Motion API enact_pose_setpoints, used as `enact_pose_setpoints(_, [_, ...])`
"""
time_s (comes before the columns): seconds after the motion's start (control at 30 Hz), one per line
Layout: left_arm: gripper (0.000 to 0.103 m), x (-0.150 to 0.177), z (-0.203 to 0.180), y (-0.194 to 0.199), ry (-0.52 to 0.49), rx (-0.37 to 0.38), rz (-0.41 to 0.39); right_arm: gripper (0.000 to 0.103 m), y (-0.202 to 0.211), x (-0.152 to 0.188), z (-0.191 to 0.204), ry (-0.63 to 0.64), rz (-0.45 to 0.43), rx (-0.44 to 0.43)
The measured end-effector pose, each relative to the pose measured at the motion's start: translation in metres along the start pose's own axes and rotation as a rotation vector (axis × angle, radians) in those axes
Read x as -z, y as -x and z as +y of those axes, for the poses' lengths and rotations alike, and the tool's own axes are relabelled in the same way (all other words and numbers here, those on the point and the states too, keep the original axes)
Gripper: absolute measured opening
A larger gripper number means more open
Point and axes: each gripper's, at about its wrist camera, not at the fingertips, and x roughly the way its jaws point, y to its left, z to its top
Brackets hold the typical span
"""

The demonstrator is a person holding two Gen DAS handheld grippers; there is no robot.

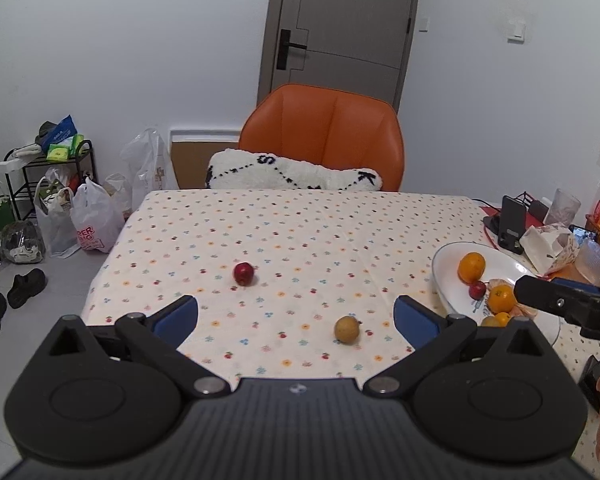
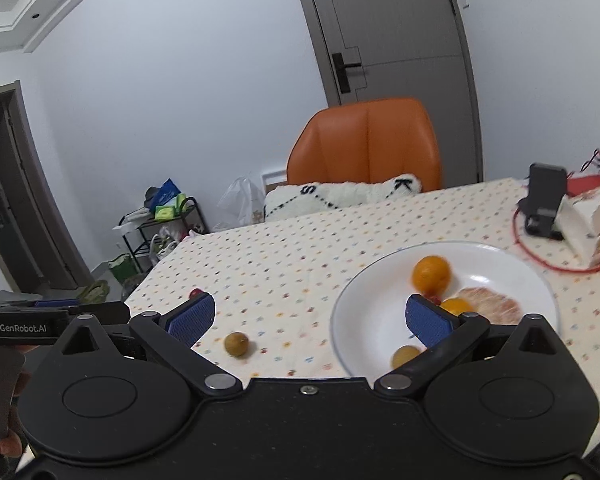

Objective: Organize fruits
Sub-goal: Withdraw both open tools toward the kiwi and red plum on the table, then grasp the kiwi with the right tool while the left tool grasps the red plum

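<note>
A small red fruit (image 1: 243, 273) and a yellow-brown fruit (image 1: 346, 329) lie loose on the dotted tablecloth. My left gripper (image 1: 296, 316) hovers open above the near table edge, the yellow-brown fruit just inside its right finger. At the right, a white plate (image 1: 446, 268) holds an orange (image 1: 471, 267), a small red fruit (image 1: 477, 289), more oranges and a peeled segment. My right gripper (image 2: 310, 318) is open at the plate's (image 2: 380, 280) near-left rim, with nothing held. The yellow-brown fruit (image 2: 236, 344) lies left of the plate; another one (image 2: 405, 356) sits in it.
An orange chair (image 1: 324, 136) with a white cushion (image 1: 292, 172) stands at the far table edge. A phone on a stand (image 1: 512, 224), a tissue pack (image 1: 548, 246) and cups crowd the right side. Bags, a rack and shoes are on the floor at left.
</note>
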Motion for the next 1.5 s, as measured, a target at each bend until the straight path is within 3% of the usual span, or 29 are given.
enact_pose_setpoints(0.5, [0.103, 0.007, 0.040, 0.001, 0.037, -0.030, 0.013, 0.103, -0.033, 0.011, 0.037, 0.050, 0.091, -0.120])
enact_pose_setpoints(1.13, [0.103, 0.018, 0.076, -0.026, 0.086, -0.051, 0.097, 0.101, -0.075, 0.027, 0.059, 0.079, 0.197, -0.150])
enact_pose_setpoints(1.5, [0.102, 0.019, 0.084, -0.050, 0.093, -0.043, 0.094, 0.081, -0.104, 0.031, 0.061, 0.080, 0.241, -0.164])
